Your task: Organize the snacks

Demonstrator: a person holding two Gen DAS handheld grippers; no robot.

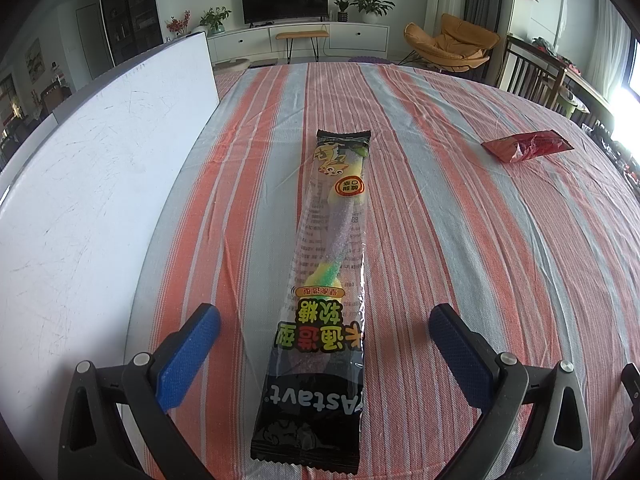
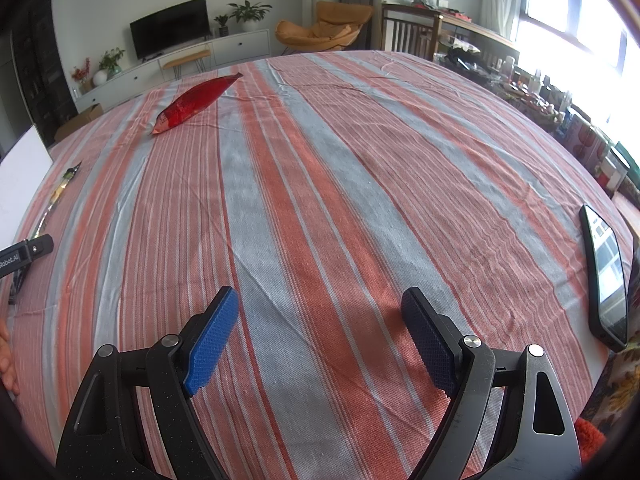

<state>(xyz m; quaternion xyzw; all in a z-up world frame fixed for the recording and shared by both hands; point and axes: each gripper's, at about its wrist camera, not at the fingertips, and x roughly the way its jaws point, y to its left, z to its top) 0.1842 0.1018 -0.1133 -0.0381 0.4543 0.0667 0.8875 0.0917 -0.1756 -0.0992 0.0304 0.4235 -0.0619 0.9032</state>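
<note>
A long black and clear gummy candy packet [image 1: 326, 280] lies lengthwise on the striped tablecloth [image 1: 460, 220]. My left gripper [image 1: 325, 316] is open, its blue pads on either side of the packet's near end, not touching it. A red snack bag [image 1: 526, 146] lies at the far right; it also shows in the right wrist view [image 2: 196, 102] at the far left. My right gripper [image 2: 320, 300] is open and empty over bare cloth [image 2: 340, 200]. The candy packet [image 2: 56, 196] shows at that view's left edge, beside part of the left gripper.
A large white board-like box [image 1: 92, 184] stands along the table's left side. A black phone [image 2: 606, 276] lies at the table's right edge. Chairs and cluttered shelves stand beyond the right edge.
</note>
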